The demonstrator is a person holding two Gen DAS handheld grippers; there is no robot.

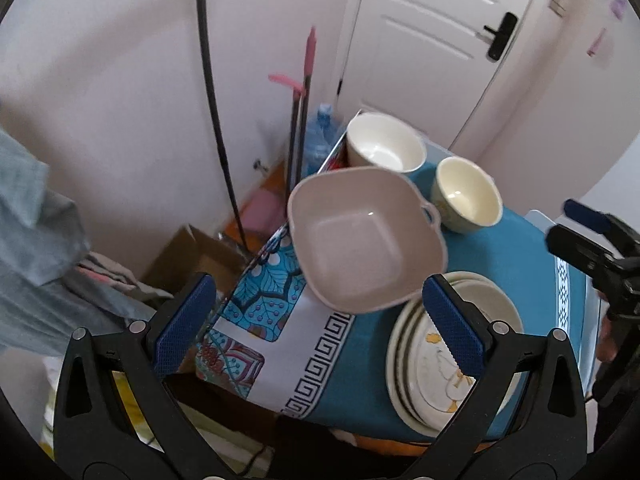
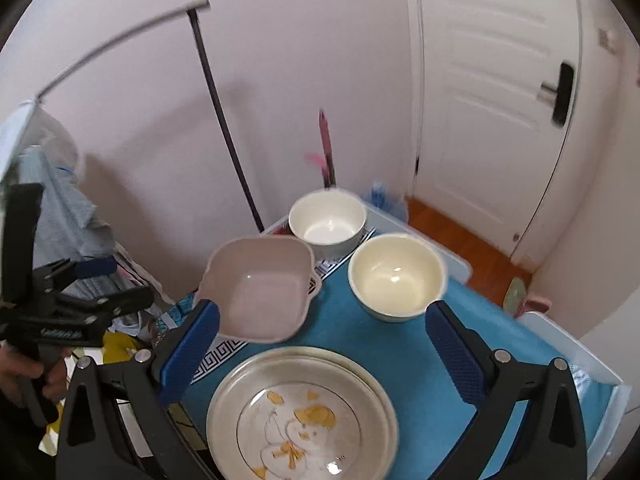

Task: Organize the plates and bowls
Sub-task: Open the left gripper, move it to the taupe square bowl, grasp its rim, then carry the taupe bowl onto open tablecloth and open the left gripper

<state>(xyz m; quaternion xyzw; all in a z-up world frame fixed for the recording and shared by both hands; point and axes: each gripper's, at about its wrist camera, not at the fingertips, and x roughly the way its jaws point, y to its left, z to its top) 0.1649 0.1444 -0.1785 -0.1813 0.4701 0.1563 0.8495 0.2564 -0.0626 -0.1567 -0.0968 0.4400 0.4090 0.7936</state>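
Both jaws spread wide, nothing between the blue pads: my left gripper and my right gripper are released.

Pink square bowl, frame centre in the left view, two small loop handles, inside bare. Whether it rests on the cloth or overhangs the table's left edge I cannot tell. In the right view the same bowl sits left of centre, just past my left-hand pad.

White round bowl behind it, upper centre, holding nothing. Cream bowl to its right, faint pattern on the outside, also holding nothing. The two round bowls stand near each other, apart.

Stack of plates at lower right in the left view, several rims showing; top plate carries a white-and-yellow printed figure. In the right view the stack fills bottom centre, between my pads, no food on it.

All on a teal tablecloth with a white key-pattern border.

Outward: water bottle by the wall, cardboard box on the floor, white door upper right.
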